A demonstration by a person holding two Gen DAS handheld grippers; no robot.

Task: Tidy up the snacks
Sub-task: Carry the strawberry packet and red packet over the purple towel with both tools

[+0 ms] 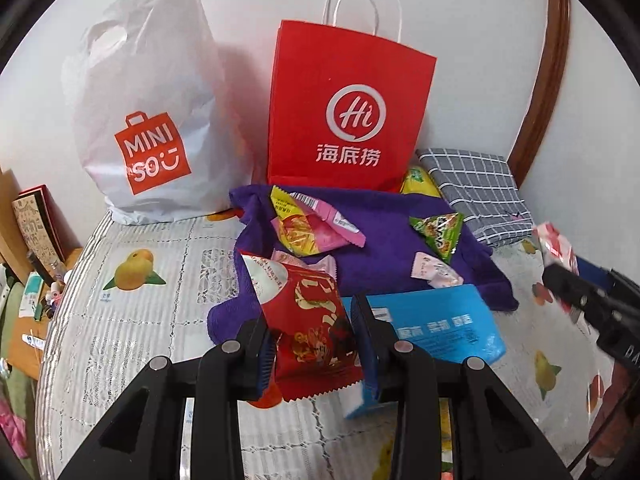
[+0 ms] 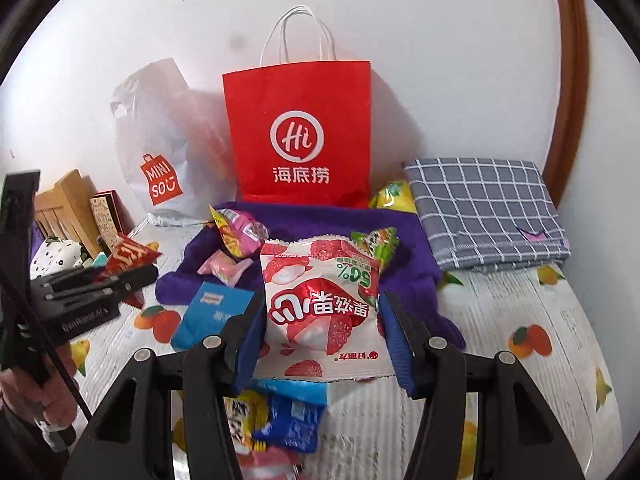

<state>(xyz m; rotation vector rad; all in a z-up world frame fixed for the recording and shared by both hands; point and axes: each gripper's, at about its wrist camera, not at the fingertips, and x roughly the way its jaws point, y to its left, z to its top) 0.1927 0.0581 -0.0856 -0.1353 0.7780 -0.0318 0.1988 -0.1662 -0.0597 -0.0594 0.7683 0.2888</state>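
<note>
My left gripper (image 1: 314, 344) is shut on a red snack packet (image 1: 316, 328) and holds it above the table. My right gripper (image 2: 320, 332) is shut on a white and pink lychee snack packet (image 2: 320, 312). A red paper bag (image 1: 348, 108) stands against the wall, also in the right wrist view (image 2: 300, 132). A white MINISO plastic bag (image 1: 148, 120) stands to its left. Several small packets lie on a purple towel (image 1: 384, 216): a pink and yellow one (image 1: 312, 224), a green triangular one (image 1: 438, 232), a small pink candy (image 1: 436, 272). A blue packet (image 1: 436, 324) lies at the towel's front edge.
A folded grey checked cloth (image 2: 484, 216) lies at the right by the wall. A yellow packet (image 2: 392, 196) sits behind the towel. More packets (image 2: 276, 416) lie under my right gripper. Wooden furniture and boxes (image 2: 72, 208) stand at the left beyond the fruit-print tablecloth (image 1: 132, 320).
</note>
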